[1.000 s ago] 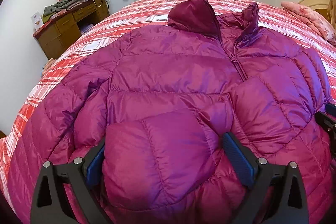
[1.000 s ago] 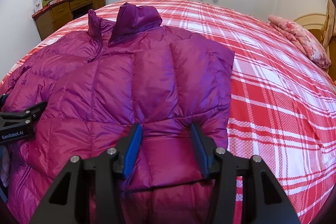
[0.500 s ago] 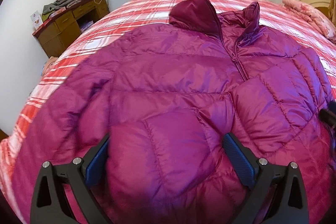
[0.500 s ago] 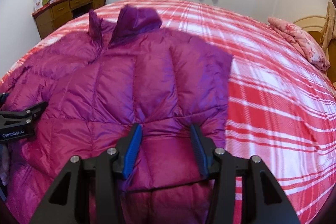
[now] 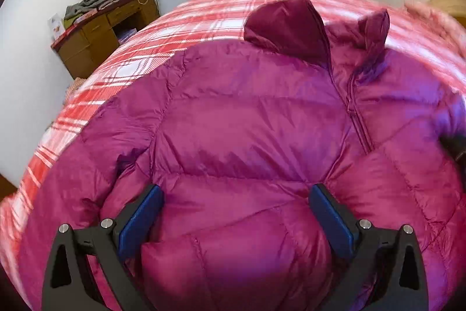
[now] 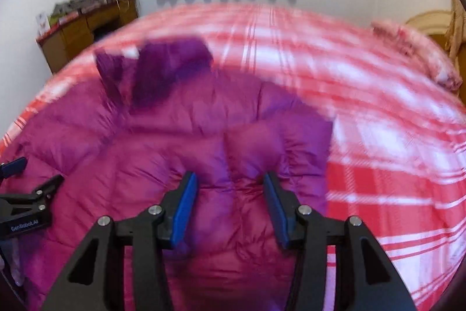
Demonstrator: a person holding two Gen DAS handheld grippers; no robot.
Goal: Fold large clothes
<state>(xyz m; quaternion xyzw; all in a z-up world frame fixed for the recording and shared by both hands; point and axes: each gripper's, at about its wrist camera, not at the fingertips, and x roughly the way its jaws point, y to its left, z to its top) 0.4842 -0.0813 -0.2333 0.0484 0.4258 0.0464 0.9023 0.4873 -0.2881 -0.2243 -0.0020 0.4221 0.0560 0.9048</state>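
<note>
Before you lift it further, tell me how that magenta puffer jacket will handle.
The puffer jacket will probably flop and sag, since its hem bulges softly between the left tongs and the right tongs. Its puffy quilted panels suggest it is light for its bulk. The glossy shell looks slippery, so it may slide on the plaid bedspread or creep out of a loose grip.
</note>
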